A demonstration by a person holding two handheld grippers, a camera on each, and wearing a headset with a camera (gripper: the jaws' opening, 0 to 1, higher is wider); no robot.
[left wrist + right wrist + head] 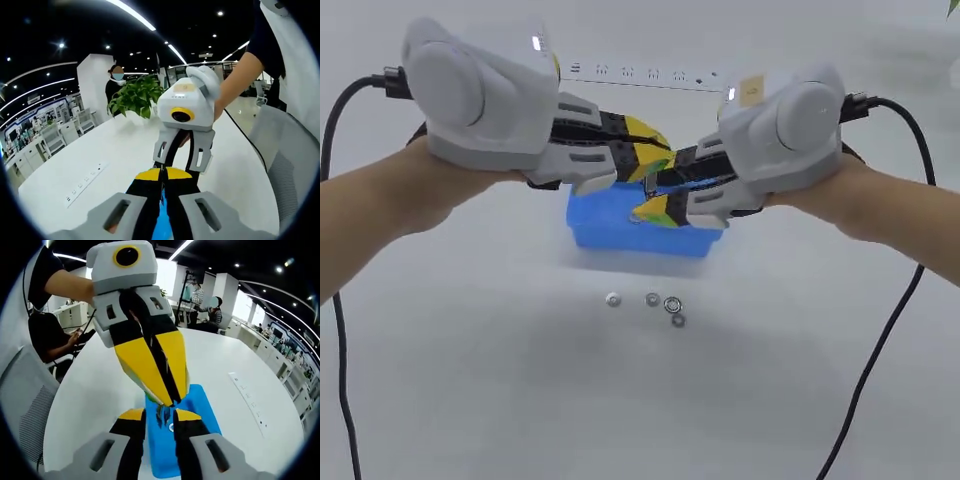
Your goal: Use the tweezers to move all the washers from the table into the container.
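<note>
Left gripper [167, 399]: pressed together on thin metal tweezers [161, 419].
Tool axis: along those jaws, tips over the blue plastic container [620, 236].
Right gripper [642, 208]: state unclear to us.
Loose: four small metal washers [652, 299] on white bench [520, 385].

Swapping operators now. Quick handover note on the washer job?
Left gripper: shut, with a thin metal piece, apparently the tweezers, sticking out of its tip, over the blue container.
Right gripper: tongs either side of the tweezers; can't tell if they grip.
Washers: four clustered on the table, in front of the container.
Done: can't tell, since the grippers hide most of the container's inside.
Left: all four into the container, by tweezers.
</note>
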